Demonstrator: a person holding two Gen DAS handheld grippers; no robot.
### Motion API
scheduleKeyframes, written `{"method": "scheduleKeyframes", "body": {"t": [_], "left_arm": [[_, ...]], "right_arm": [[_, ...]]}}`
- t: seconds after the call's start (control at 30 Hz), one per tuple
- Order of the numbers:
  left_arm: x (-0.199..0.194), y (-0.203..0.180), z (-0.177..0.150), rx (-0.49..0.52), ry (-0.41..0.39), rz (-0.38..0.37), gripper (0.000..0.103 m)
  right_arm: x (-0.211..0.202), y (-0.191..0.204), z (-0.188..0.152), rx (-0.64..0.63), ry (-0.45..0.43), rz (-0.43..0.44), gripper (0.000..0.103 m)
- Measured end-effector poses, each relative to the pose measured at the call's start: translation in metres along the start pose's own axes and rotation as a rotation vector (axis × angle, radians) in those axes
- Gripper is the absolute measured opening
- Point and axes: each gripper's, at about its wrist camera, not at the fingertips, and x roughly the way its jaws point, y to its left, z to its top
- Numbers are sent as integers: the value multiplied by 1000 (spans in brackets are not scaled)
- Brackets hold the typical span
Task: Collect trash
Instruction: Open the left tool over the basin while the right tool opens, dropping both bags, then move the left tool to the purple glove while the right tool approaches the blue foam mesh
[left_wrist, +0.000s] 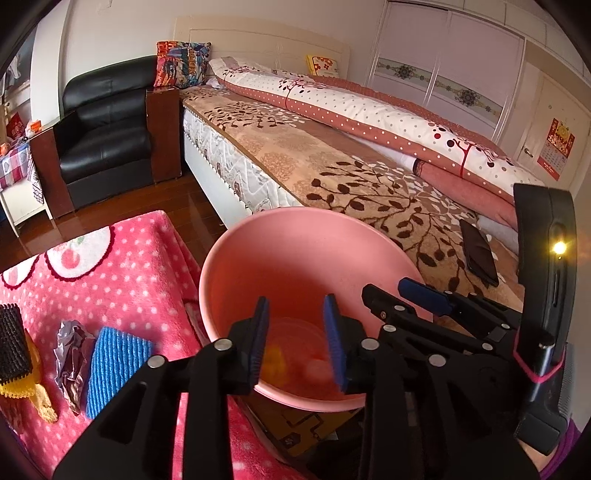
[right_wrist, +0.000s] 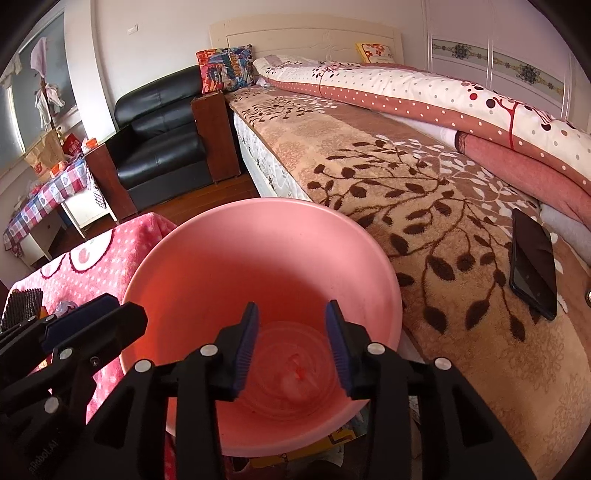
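Trash: crumpled silver-purple foil wrapper (left_wrist: 72, 363) lies on the pink dotted fleece blanket (left_wrist: 122, 266).
Bin: round pink plastic bucket (left_wrist: 295, 236) beside the bed (left_wrist: 332, 173).
Left claw (left_wrist: 297, 338): parted, empty, over the bucket.
Right claw (right_wrist: 291, 341): parted, empty, over the bucket.

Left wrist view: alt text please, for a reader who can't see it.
The open, empty left gripper hovers over a pink bin beside a bed. To the left, a crumpled wrapper and blue sponge lie on a pink blanket.

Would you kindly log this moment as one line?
left gripper: open | right gripper: open | both over pink bin | wrapper: on blanket
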Motion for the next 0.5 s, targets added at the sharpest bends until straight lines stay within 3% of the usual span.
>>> {"method": "scheduleKeyframes", "body": {"t": [0.27, 0.5], "left_arm": [[-33, 3, -2, 12, -83, 84, 33], [-74, 22, -16, -29, -142, 182, 33]], "right_arm": [[-26, 15, -3, -11, -44, 58, 42], [-60, 43, -21, -11, -68, 162, 47]]}}
